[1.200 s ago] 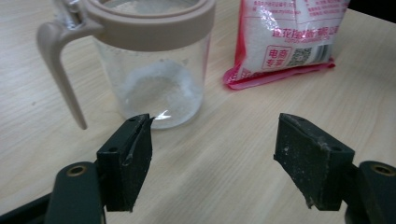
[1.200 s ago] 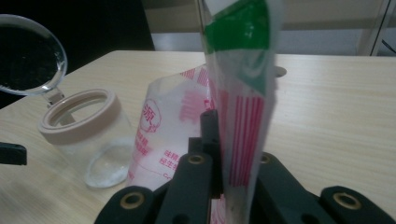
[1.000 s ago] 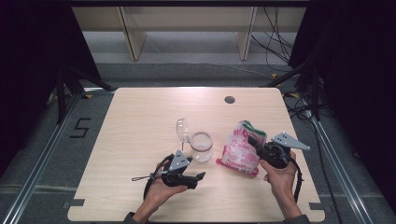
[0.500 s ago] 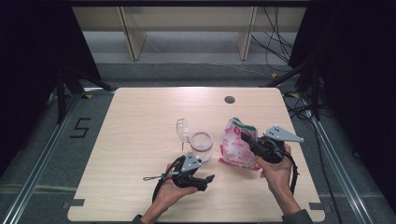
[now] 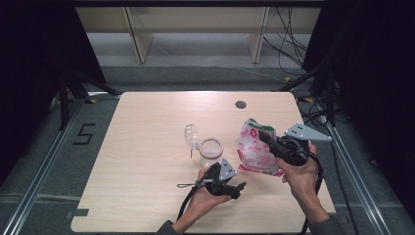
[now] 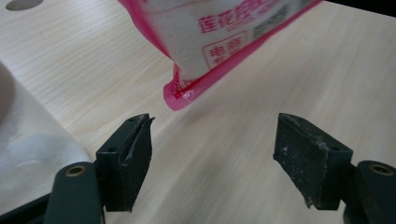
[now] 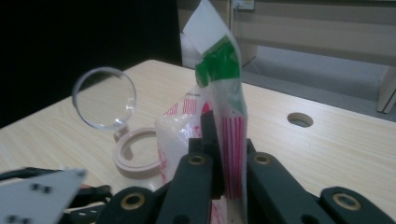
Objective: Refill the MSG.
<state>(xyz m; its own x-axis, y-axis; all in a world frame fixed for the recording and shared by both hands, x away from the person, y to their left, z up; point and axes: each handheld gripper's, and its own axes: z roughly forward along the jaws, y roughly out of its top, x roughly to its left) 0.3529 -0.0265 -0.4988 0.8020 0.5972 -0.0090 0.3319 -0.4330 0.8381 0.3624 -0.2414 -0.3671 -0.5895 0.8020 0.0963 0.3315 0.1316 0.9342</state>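
A pink and white printed bag (image 5: 253, 149) with a green strip at its top (image 7: 219, 60) hangs tilted above the table, its lower corner (image 6: 184, 88) off the wood. My right gripper (image 5: 263, 135) is shut on the bag's upper part; in the right gripper view its jaws (image 7: 217, 133) pinch the film. A clear jar (image 5: 210, 151) stands left of the bag, its hinged lid (image 5: 191, 135) swung open. My left gripper (image 5: 239, 187) lies low near the table in front of the jar, open (image 6: 212, 135), nothing between its fingers, pointing at the bag's bottom corner.
The light wooden table (image 5: 147, 147) has a round cable hole (image 5: 240, 104) at the back right. A black cable (image 5: 188, 198) trails from the left gripper toward the front edge. Shelving and dark floor lie beyond the table.
The right gripper has risen with the bag, lifting it off the table. The left gripper has slid right along the table, from in front of the jar toward the bag's bottom.
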